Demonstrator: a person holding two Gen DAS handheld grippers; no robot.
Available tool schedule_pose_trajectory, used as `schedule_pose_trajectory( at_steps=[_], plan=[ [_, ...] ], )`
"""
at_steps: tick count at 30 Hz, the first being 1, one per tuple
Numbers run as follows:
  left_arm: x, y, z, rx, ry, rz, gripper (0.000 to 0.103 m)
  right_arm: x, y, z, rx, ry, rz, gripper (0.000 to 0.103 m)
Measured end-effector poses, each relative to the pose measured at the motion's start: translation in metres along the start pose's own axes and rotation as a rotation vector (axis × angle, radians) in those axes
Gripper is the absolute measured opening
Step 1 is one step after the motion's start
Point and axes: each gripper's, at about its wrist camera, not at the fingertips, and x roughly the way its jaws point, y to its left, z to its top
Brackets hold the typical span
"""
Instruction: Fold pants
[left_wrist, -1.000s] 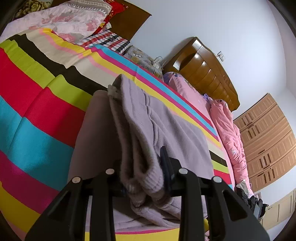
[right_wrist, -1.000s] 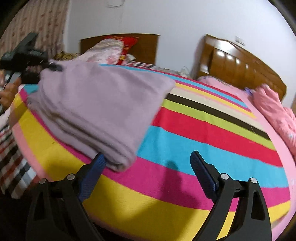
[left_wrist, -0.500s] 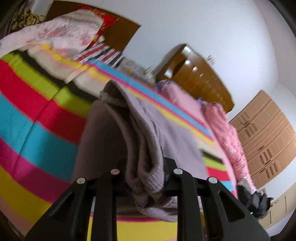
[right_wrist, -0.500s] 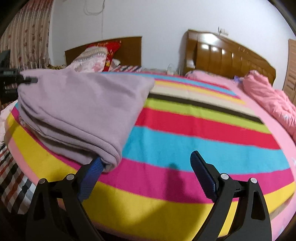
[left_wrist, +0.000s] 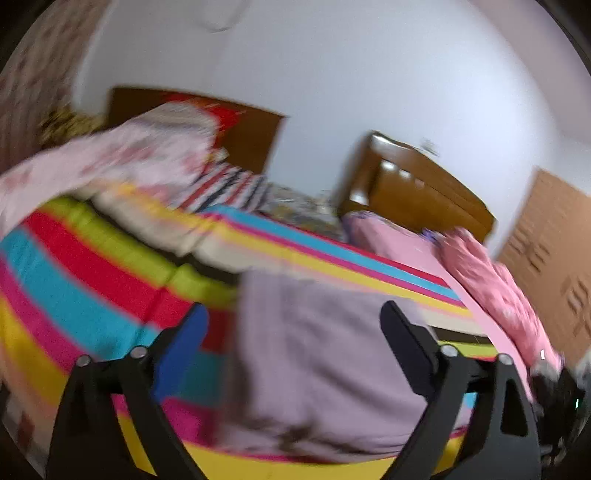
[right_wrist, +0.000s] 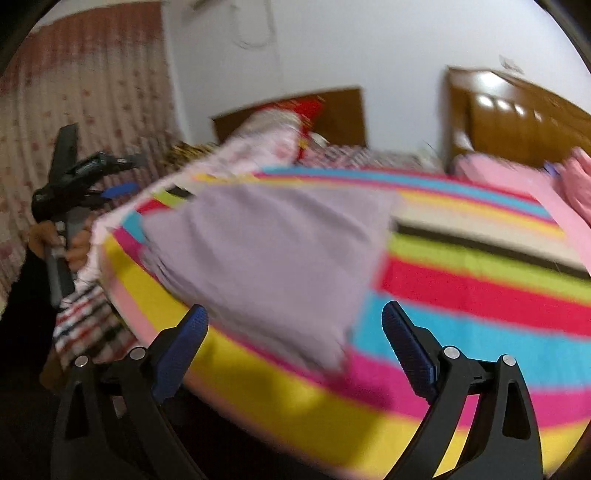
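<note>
The left gripper (left_wrist: 291, 321) is hanging with its jaws spread wide, holding nothing, above the near edge of the striped blanket (left_wrist: 92, 266). The folded pants (right_wrist: 273, 258) are lying near the blanket's near left corner. The right gripper (right_wrist: 293, 325) is gaping empty just beside them.

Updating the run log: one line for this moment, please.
left gripper: open | right gripper: open | pants: folded, on striped bed

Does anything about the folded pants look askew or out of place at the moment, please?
Nothing stands out: the lilac pants lie folded on the striped bedspread, and both grippers are open and clear of them; blur hides finer detail.
</note>
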Motion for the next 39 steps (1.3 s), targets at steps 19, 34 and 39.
schedule_pose_trajectory(
  at_steps=[19,34,39],
  plan=[
    [0.09,-0.01,-0.075,0.212,0.288,0.181,0.102,0.087,0.064,0.0,-0.261,0.284,0.366,0.099],
    [0.082,0.004,-0.076,0.091,0.283,0.143,0.102,0.079,0.082,0.033,-0.218,0.151,0.364,0.099],
    [0.079,0.006,-0.077,0.086,0.27,0.138,0.102,0.111,0.112,0.016,-0.299,0.321,0.4,0.099]
  ],
)
